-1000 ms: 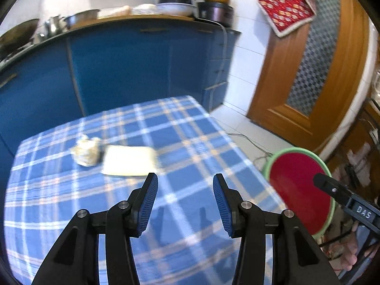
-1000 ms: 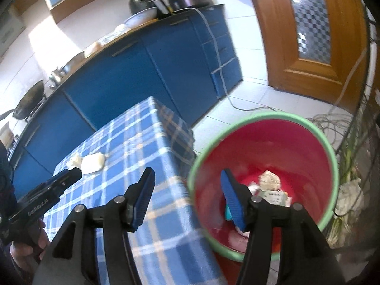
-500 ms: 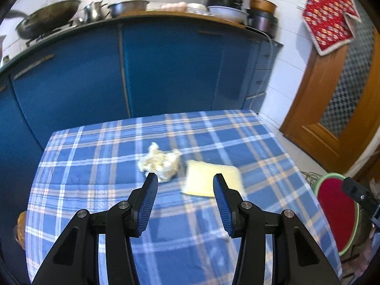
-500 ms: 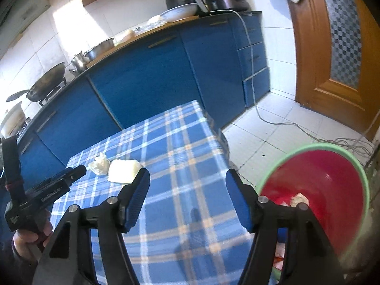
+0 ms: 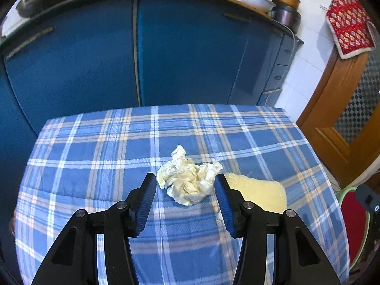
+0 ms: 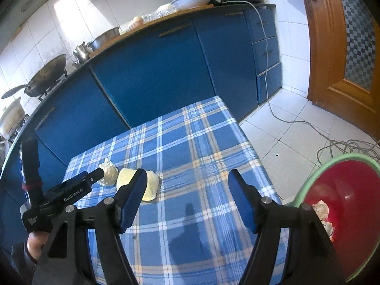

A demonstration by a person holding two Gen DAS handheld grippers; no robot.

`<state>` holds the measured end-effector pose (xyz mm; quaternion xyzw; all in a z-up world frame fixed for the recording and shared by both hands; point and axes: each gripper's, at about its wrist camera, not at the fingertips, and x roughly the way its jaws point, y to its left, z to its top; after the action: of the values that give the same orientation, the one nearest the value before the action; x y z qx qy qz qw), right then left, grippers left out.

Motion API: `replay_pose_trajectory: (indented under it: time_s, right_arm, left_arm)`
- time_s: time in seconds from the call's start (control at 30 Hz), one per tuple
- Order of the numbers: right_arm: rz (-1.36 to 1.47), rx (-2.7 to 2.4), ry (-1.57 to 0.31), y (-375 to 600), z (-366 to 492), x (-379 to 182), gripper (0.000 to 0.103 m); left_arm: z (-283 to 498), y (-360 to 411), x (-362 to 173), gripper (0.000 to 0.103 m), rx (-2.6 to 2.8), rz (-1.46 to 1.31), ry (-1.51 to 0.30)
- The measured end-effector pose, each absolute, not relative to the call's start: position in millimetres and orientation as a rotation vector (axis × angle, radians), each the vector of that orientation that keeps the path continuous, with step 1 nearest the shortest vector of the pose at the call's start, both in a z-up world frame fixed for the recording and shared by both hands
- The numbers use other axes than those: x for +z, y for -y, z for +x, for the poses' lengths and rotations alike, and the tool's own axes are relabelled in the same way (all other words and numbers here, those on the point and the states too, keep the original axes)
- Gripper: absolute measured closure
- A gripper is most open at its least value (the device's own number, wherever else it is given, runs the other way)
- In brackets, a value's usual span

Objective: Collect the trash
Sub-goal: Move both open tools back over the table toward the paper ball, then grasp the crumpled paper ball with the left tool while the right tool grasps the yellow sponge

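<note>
Only right view: trash in bin

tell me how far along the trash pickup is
Done: some scraps already lie in the red bin. In hand: nothing gripped; the left gripper is open with its fingers either side of the crumpled paper; the right gripper is open and empty. Left: that paper and the yellow pad on the table.
</note>
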<state>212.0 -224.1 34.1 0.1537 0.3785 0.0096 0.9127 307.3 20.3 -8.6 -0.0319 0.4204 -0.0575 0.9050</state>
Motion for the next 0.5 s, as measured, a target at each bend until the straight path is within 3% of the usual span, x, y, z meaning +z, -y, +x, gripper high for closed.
replay_pose_trajectory:
  time_s: [0.33,0.43,0.5]
  right_arm:
    - [0.286,0.043,-0.834,205.0,244.2,15.1,0.031]
    - [0.263,0.06,-0.848,194.7,252.6,10.1,0.031]
    - [0.251,0.07,-0.858,189.4,256.8,6.3,0.031]
  left_arm:
    - [333.4,-27.1,-40.8,0.047,-0.107,-0.144,-0.94]
    - [332.0,-27.0,-44.2,0.049,-0.097,-0.138,-0.91]
    - [331.7,-27.6,-45.2,0.056,-0.094,-0.132,-0.896]
